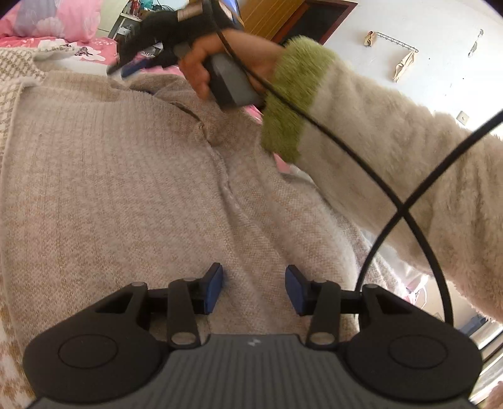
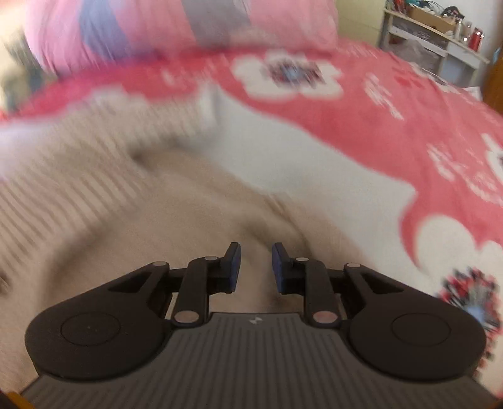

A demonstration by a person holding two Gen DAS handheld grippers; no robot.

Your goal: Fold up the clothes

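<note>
Sweater (image 1: 125, 176), beige ribbed knit, lies spread across the bed and fills most of the left wrist view. A seam or fold line runs through it from upper centre down toward the left tongs (image 1: 254, 289). At its left edge, a cream and tan houndstooth-patterned fabric (image 1: 9, 88) shows; whether this is a part of the same garment cannot be told.

Left tongs: fingers parted by a moderate gap, blue pads (image 1: 215, 288) facing each other, nothing between them. They sit low over the sweater; contact with the knit cannot be confirmed.

Right tongs (image 2: 256, 267): fingers parted by a narrower gap, with nothing visibly clamped. Beige cloth lies directly beneath and ahead of them. The right wrist view is heavily motion-blurred, so finer detail is not readable.

In the left wrist view, a hand (image 1: 204, 63) grips the grey handle of the other device near the sweater's far edge. The forearm wears a fluffy cream sleeve (image 1: 393, 163) with a green cuff (image 1: 292, 94). Two black cables (image 1: 405, 207) cross in front of this sleeve.

Bed cover (image 2: 393, 126), red-pink with white flower shapes, lies under and beyond the sweater. A pink pillow (image 2: 188, 28) rests at the head of the bed. A white shelf unit (image 2: 440, 37) with assorted items stands at far right.
</note>
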